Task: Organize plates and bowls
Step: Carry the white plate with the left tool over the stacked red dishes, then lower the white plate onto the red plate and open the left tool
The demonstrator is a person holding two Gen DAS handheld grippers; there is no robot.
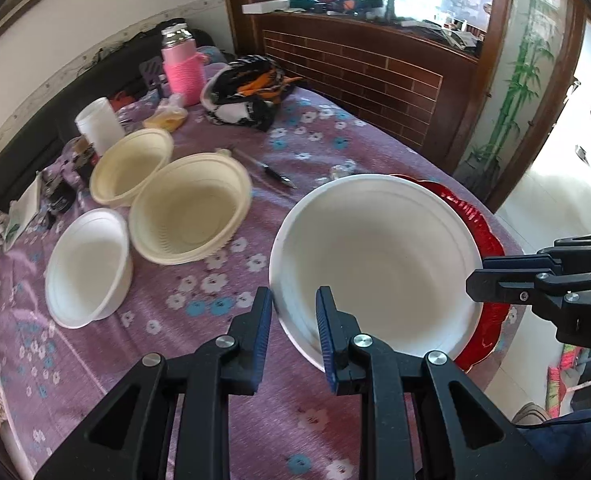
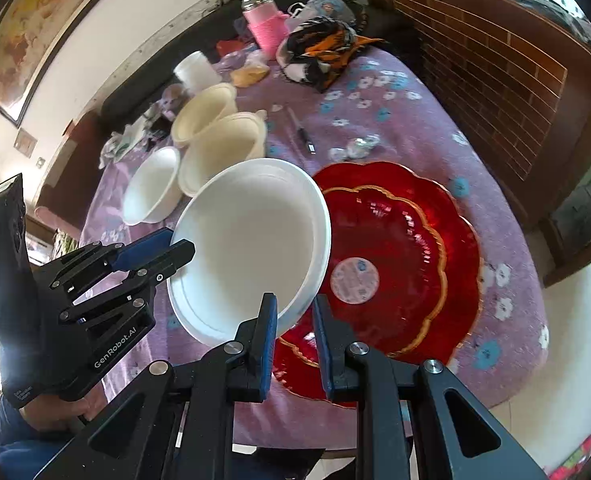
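Observation:
A large white bowl hangs tilted over a red scalloped glass plate with a smaller red plate stacked on it. My left gripper straddles the bowl's near rim, one finger inside and one outside, shut on it; it also shows in the right wrist view. My right gripper straddles the opposite rim the same way and shows in the left wrist view. Two cream bowls and a small white bowl stand on the table to the left.
The round table has a purple flowered cloth. At its far side are a white cup, a pink-sleeved bottle, a patterned cloth bundle and a pen. A wooden cabinet stands behind.

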